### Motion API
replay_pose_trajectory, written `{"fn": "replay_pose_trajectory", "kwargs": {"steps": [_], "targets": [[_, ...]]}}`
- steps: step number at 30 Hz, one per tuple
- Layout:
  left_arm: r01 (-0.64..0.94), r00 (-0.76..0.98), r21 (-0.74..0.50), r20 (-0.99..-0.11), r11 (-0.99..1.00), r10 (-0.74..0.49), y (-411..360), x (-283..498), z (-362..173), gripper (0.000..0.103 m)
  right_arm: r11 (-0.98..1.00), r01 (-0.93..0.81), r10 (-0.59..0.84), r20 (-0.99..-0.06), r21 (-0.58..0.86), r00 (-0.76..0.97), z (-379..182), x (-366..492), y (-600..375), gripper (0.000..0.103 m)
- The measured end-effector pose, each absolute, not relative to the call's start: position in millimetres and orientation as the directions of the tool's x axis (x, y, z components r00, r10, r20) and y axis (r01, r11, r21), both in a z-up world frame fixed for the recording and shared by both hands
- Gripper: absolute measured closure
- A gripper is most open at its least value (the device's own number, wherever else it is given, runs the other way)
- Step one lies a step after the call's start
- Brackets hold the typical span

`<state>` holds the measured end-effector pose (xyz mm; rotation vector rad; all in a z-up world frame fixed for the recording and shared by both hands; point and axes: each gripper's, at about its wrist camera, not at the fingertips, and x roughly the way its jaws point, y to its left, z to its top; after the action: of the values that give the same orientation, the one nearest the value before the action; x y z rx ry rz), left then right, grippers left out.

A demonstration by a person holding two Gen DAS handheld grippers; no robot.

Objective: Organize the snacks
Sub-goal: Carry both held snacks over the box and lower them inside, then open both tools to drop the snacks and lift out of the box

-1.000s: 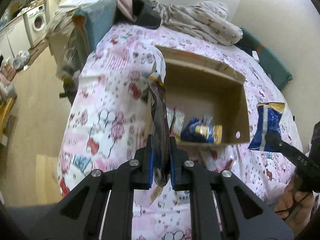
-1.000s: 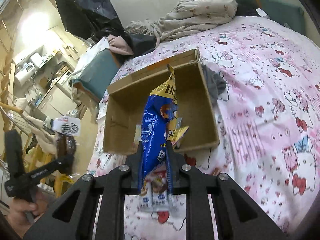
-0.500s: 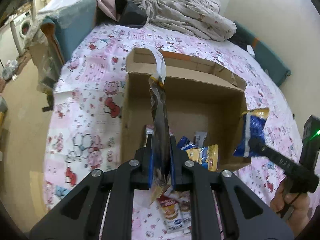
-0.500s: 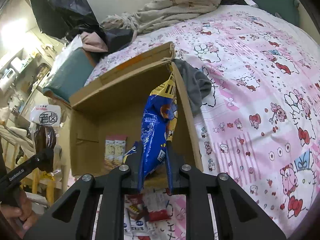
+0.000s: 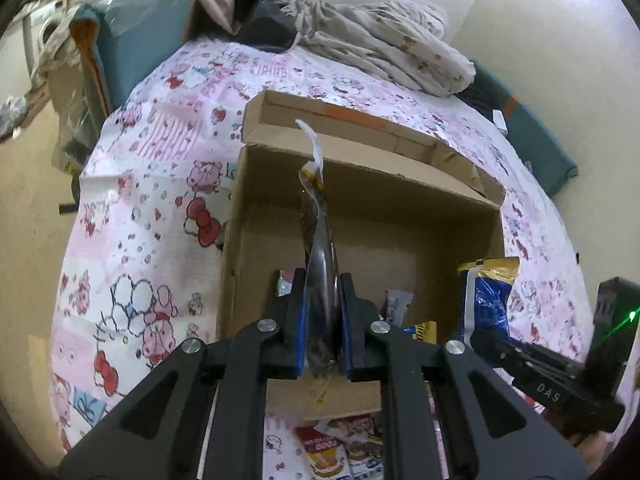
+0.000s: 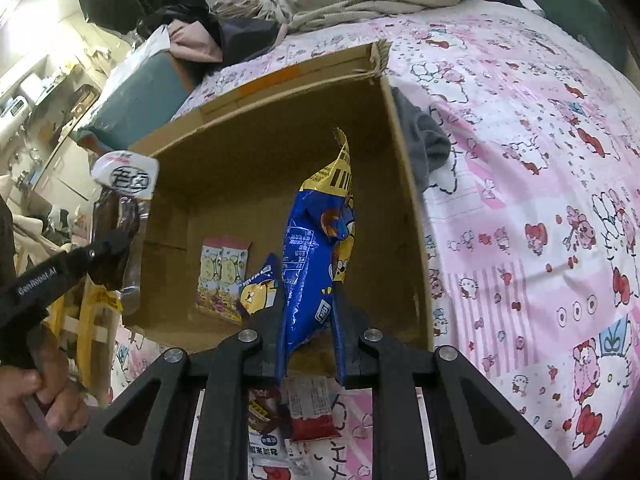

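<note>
An open cardboard box (image 5: 372,184) (image 6: 256,148) lies on the pink patterned bed. My left gripper (image 5: 323,332) is shut on a clear packet of dark brown snack (image 5: 318,248), held upright over the box's near left side; the packet also shows in the right wrist view (image 6: 116,240). My right gripper (image 6: 308,320) is shut on a blue and yellow snack bag (image 6: 316,248), held over the box's near right side; the bag also shows in the left wrist view (image 5: 486,296). Small snack packets (image 6: 224,276) lie on the box floor.
More snack packets (image 6: 296,412) (image 5: 344,448) lie on the bed in front of the box. A grey cloth (image 6: 428,144) sits by the box's right wall. Crumpled bedding (image 5: 384,48) is piled at the far end. The bed's left edge drops to the floor (image 5: 28,200).
Both grippers have moved forward and closer to the box, carrying their packets from in front of it to over its near edge. Both stay shut on their packets.
</note>
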<state>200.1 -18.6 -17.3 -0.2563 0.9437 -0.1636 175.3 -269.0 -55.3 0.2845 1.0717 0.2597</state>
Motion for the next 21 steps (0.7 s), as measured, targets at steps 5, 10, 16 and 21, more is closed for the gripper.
{"fn": "replay_pose_trajectory", "kwargs": {"steps": [5,10,16,21], "targets": [[0.047,0.564,-0.252,-0.792,0.967,-0.234,-26,199,-26,0.091,0.934,-0.056,0.34,-0.831,0.352,0.441,-59,177,-270,0.083],[0.043,0.56,-0.251,-0.796,0.967,-0.231,-27,202,-32,0.091,0.933,-0.043,0.339,-0.836,0.356,0.432,-62,180,-273,0.083],[0.035,0.577,-0.264,-0.782,0.964,-0.236,-26,201,-32,0.089,0.927,-0.044,0.354,-0.83,0.372,0.43,-61,180,-273,0.08],[0.049,0.536,-0.288,-0.8,0.956,-0.269,-30,204,-38,0.051,0.924,-0.044,0.361,-0.824,0.381,0.437,-59,180,-271,0.058]]}}
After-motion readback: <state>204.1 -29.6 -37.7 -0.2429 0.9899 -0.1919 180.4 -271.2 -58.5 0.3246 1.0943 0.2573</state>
